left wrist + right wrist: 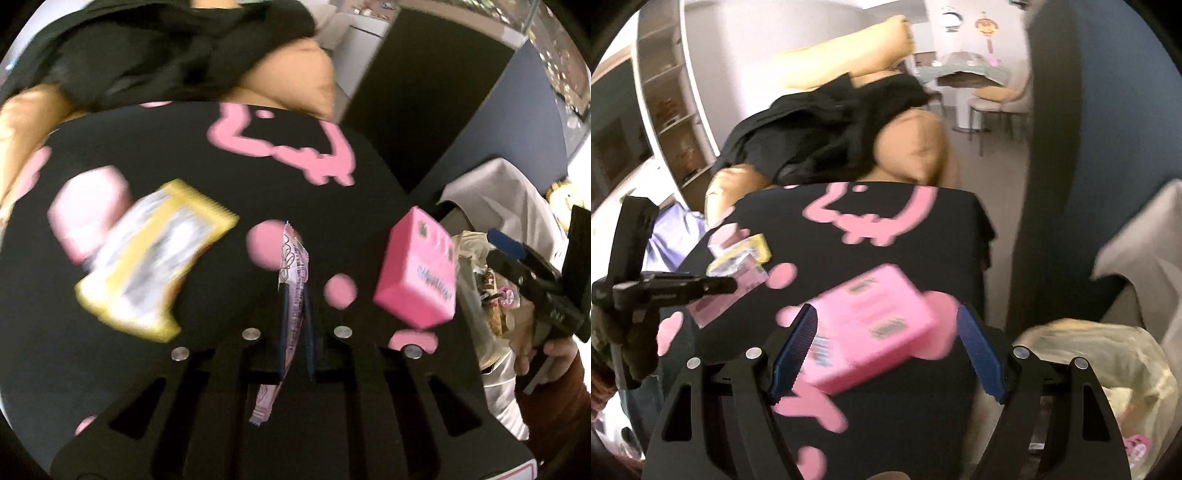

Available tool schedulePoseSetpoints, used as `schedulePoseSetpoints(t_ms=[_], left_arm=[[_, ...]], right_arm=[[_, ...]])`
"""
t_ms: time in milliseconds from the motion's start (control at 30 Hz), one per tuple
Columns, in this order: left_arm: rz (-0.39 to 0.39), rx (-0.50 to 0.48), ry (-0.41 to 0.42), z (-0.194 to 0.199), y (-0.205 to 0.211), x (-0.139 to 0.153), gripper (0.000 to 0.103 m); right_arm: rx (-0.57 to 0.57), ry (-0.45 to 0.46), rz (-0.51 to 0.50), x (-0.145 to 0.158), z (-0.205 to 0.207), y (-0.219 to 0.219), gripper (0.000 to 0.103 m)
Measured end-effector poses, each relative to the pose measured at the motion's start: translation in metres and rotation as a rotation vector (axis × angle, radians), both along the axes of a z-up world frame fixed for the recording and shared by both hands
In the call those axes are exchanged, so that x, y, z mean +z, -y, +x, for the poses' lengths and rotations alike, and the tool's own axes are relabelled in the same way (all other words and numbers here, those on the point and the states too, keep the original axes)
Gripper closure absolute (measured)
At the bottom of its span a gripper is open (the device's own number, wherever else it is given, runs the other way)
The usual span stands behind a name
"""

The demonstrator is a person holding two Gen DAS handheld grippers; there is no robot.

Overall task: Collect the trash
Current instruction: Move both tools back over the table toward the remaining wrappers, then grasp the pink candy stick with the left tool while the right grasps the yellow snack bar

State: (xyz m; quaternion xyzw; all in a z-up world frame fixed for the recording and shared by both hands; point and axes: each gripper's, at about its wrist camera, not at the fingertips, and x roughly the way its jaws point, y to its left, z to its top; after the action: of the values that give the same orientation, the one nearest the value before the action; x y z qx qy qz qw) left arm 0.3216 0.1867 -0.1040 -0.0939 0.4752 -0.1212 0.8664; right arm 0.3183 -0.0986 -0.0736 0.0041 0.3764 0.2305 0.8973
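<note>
While left claw (pixel 295 295) pinches wrapper (pixel 291 280), right claw (pixel 886 350) agape

left wrist: close, angled down | right wrist: same | shared: black-and-pink cloth (pixel 184 155)

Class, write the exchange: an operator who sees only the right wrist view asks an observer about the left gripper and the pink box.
Operator: Is the left gripper holding anything?
Observer: Yes. The left gripper is shut on a thin wrapper.
Operator: Are my fingers around the pink box?
Observer: No. The right gripper is off to one side of the pink box, by the bag.
</note>
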Motion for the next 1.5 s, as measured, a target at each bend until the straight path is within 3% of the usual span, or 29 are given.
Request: schedulePoseSetpoints(t_ms=[233,300,367,567,700,767,867,1000,1133,1233,1300,1500], left_arm=[[-0.024,0.145,0.003,-0.057,-0.074,0.0,0.09],[-0.04,0.192,0.004,-0.069,-0.092,-0.001,0.07],[-0.06,0.236,0.01,-0.081,-0.107,-0.003,0.063],[-0.065,0.364,0.048,-0.114,-0.152,0.003,0.057],[-0.084,0.388,0.06,-0.125,-0.164,0.004,0.055],[-0.086,0.383,0.065,-0.128,-0.164,0.003,0.054],[-0.086,0.373,0.081,-0.133,-0.167,0.0,0.051],[-0.108,0.35,0.075,-0.127,-0.164,-0.009,0.051],[-0.12,0.337,0.065,-0.123,-0.161,-0.013,0.051],[-0.119,0.338,0.07,-0.125,-0.163,-0.012,0.05],[-0.125,0.349,0.073,-0.126,-0.166,-0.011,0.05],[-0.136,0.378,0.076,-0.133,-0.173,-0.008,0.049]], right_arm=[[0.135,-0.026,-0.013,-0.006,-0.004,-0.093,0.029],[0.167,-0.039,-0.024,-0.01,-0.003,-0.122,0.029],[0.205,-0.046,-0.044,-0.015,-0.001,-0.153,0.029],[0.332,-0.003,-0.138,-0.031,-0.004,-0.241,0.029],[0.381,-0.006,-0.253,-0.051,0.001,-0.275,0.029],[0.364,-0.003,-0.326,-0.059,0.004,-0.272,0.029],[0.284,-0.035,-0.335,-0.062,0.013,-0.246,0.029],[0.232,-0.201,-0.175,-0.066,0.027,-0.214,0.028],[0.154,-0.276,-0.16,-0.062,0.033,-0.22,0.029],[0.129,-0.353,0.028,-0.058,0.039,-0.227,0.029],[0.084,-0.344,0.044,-0.056,0.043,-0.243,0.028],[-0.016,-0.246,-0.029,-0.056,0.059,-0.282,0.029]])
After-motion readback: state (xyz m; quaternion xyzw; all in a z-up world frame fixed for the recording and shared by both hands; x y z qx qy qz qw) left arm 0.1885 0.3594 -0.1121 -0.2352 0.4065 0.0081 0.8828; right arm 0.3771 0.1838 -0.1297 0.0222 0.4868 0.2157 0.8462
